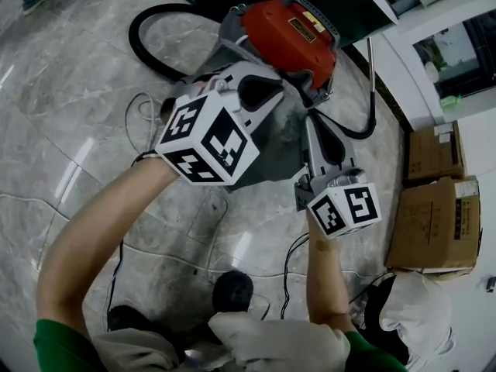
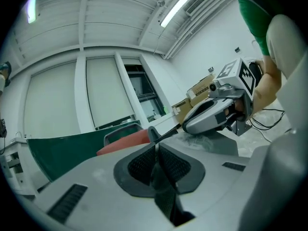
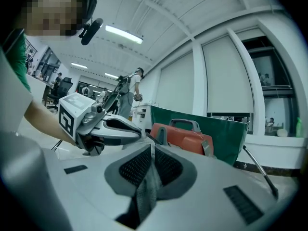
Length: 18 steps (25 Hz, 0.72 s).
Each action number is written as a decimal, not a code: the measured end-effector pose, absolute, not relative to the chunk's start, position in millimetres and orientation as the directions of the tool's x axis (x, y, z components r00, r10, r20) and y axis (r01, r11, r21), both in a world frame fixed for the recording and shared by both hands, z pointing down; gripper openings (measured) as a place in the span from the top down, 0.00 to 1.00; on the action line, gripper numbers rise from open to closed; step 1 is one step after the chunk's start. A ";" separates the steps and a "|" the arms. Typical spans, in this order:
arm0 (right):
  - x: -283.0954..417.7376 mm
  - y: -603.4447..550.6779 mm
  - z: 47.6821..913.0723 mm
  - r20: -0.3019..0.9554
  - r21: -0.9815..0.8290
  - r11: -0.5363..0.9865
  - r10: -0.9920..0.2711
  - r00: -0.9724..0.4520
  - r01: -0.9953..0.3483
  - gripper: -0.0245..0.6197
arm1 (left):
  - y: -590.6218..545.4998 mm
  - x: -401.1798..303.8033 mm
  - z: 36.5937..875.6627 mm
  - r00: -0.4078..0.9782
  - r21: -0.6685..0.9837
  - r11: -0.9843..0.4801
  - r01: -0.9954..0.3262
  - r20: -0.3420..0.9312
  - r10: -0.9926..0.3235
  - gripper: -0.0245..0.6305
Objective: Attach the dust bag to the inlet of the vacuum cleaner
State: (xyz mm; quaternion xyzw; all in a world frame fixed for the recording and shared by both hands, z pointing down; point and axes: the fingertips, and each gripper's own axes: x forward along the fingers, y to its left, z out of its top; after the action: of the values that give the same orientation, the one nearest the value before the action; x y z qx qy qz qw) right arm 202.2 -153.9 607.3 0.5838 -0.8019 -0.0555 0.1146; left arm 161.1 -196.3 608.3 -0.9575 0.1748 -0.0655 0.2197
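Left tongs (image 1: pixel 262 93): shut tight on a fold of grey dust bag (image 1: pixel 275 152).
Right tongs (image 1: pixel 324 142): also shut, pinching the same bag's fabric.
Dust bag: stretched between both tongs, just beside the red vacuum cleaner (image 1: pixel 291 33).
Floor (image 1: pixel 70 130): grey marble.

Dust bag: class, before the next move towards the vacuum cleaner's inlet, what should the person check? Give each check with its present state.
1. Left gripper shut on the dust bag: ok, grey fabric is pinched between its pads.
2. Right gripper shut on the bag: ok, a fold of fabric sits between its closed jaws.
3. Bag close to the vacuum cleaner: ok, it lies just in front of the red body.
4. Inlet in sight: cannot tell, the grippers and the bag cover that side.
5. Bag opening lined up with the inlet: cannot tell.
6. Hose clear of the bag: ok, it loops off to the left.
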 end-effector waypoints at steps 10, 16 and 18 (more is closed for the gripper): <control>204.1 -163.9 620.8 0.105 0.218 0.308 -0.951 -0.291 -0.926 0.92 | -202.7 163.7 607.7 0.948 -0.386 -0.871 -0.302 -0.029 -0.316 0.95; 203.8 -165.8 622.0 0.077 0.214 0.296 -0.955 -0.286 -0.931 0.92 | -204.1 162.9 606.7 0.954 -0.357 -0.886 -0.295 -0.068 -0.291 0.96; 203.3 -164.9 622.2 0.068 0.215 0.285 -0.959 -0.276 -0.934 0.92 | -203.2 162.6 606.8 0.957 -0.358 -0.889 -0.288 -0.073 -0.281 0.96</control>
State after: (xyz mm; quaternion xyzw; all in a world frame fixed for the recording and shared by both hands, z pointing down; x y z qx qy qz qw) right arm 203.3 -164.9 622.2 0.5944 -0.7961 -0.0663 0.0923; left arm 162.6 -203.2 606.8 -0.9717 0.1462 0.0094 0.1854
